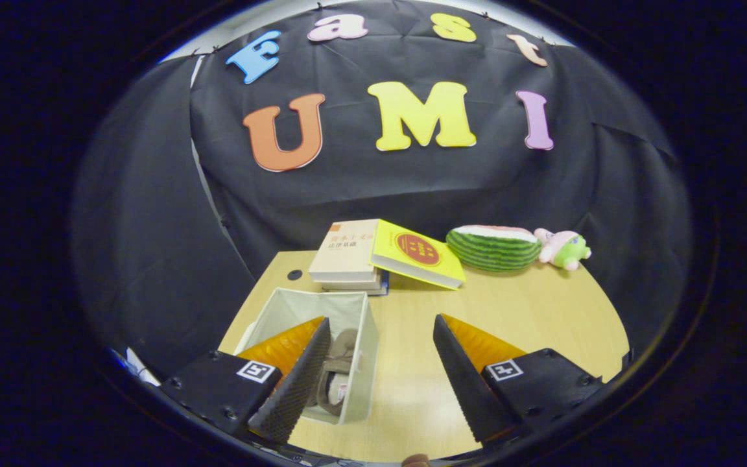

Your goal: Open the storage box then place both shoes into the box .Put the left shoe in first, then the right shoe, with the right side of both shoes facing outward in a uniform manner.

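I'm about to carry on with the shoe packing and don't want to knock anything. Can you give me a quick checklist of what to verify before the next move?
1. Storage box open: ok, the top is open and the inside shows.
2. Shoe in the box: ok, at least one lies inside; whether both are in, cannot tell, one finger hides part of the inside.
3. Right side facing outward: cannot tell.
4. Gripper free: ok, fingers spread wide, nothing between them.
5. Finger clear of the box: cannot tell, one finger overlaps the box in the view.
6. Books and watermelon toy out of the way: ok, beyond the box on the table.
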